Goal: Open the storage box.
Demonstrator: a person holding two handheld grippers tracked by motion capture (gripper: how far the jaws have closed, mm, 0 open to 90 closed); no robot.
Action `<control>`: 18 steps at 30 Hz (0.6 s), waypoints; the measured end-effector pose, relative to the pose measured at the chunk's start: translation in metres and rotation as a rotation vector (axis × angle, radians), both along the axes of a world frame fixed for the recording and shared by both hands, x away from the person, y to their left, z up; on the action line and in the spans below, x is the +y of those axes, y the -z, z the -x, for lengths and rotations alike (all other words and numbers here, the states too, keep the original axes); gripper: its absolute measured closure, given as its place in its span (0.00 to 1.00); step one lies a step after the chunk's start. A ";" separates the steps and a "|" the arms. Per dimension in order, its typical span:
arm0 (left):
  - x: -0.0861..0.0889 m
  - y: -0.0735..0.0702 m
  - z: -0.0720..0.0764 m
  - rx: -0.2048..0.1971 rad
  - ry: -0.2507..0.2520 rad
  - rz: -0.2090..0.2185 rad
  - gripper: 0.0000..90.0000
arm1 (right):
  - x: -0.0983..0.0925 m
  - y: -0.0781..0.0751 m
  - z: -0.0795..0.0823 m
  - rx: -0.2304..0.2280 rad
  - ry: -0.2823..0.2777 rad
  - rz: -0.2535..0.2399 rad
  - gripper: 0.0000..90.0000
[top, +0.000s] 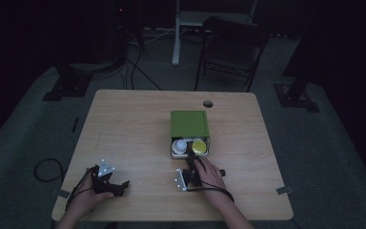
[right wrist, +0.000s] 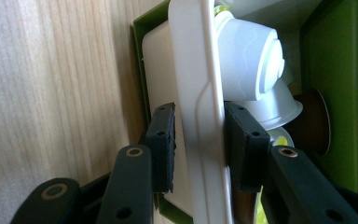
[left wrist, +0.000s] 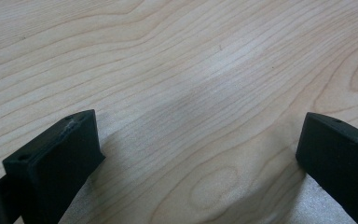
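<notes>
Right tool (right wrist: 198, 149) clamps white drawer front (right wrist: 196, 70) of green box (top: 189, 124).

Dim lab or studio: dark drapes, stand bases (top: 66, 86), floor cables (top: 138, 67), folding chair (top: 231, 47), lone wooden table (top: 128, 129).

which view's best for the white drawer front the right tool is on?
Right gripper view: the white drawer front runs close up between the right tool jaws, which clamp it. High view shows it small and dim under the green box. Left gripper view has bare table.
</notes>
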State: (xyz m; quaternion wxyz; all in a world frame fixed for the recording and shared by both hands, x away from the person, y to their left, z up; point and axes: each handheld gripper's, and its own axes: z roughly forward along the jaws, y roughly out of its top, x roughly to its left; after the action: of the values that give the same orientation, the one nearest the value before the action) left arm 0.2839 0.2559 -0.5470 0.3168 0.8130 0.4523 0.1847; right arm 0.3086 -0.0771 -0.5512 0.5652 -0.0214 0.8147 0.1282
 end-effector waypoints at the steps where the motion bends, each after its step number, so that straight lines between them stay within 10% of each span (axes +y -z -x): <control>1: 0.000 0.000 0.000 0.000 0.000 0.000 0.00 | 0.000 0.000 0.000 -0.005 0.001 0.002 0.74; 18: 0.000 0.000 0.000 0.001 0.001 -0.001 0.00 | 0.002 -0.003 0.001 -0.018 -0.017 0.082 0.79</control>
State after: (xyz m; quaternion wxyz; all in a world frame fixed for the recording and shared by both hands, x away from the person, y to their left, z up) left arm 0.2839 0.2560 -0.5469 0.3163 0.8133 0.4521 0.1844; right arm 0.3075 -0.0754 -0.5485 0.5698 -0.0526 0.8141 0.0991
